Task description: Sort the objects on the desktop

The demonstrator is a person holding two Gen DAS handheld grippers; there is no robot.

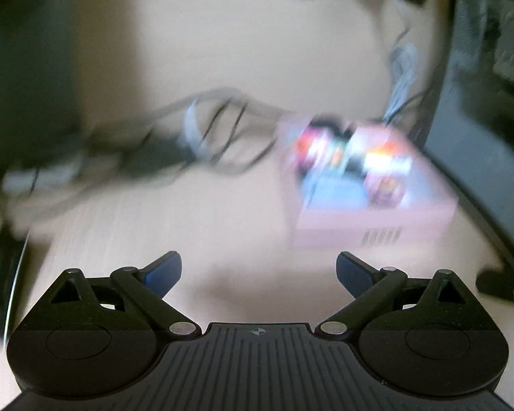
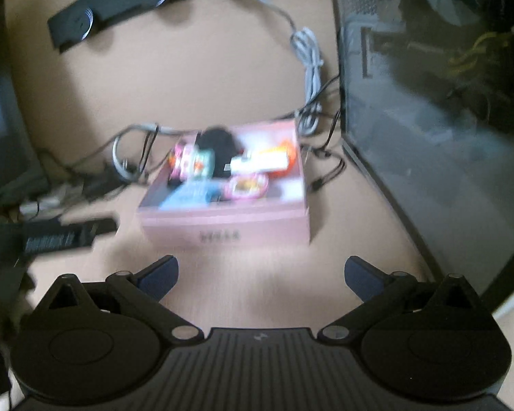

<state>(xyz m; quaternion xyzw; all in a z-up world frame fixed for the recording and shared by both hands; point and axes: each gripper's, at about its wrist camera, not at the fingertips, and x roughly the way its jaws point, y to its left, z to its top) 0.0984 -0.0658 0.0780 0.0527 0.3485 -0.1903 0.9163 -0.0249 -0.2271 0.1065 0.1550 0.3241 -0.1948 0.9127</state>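
From the left wrist view, the left hand-held gripper (image 1: 258, 267) is spread wide, its blue pads well apart with nothing between them, over a bare patch of the pale wooden bench (image 1: 222, 54). Ahead and to the right sits a pink box (image 1: 377, 229), badly blurred, with a jumble of colourful small items inside. To its left sprawls a tangle of black and grey cables (image 1: 216, 130).

From the right wrist view, the right hand-held gripper (image 2: 261, 272) is likewise released and empty. The pink box (image 2: 229, 226) rests on the bench straight ahead, near the fingertips but not touching them. Inside lie a pink round thing, something black, a white and orange piece and a light blue one. A glass-sided computer case (image 2: 428, 120) stands to the right, a coiled white cable (image 2: 310, 65) lies behind the box, and a long black bar (image 2: 120, 3) lies farther back.
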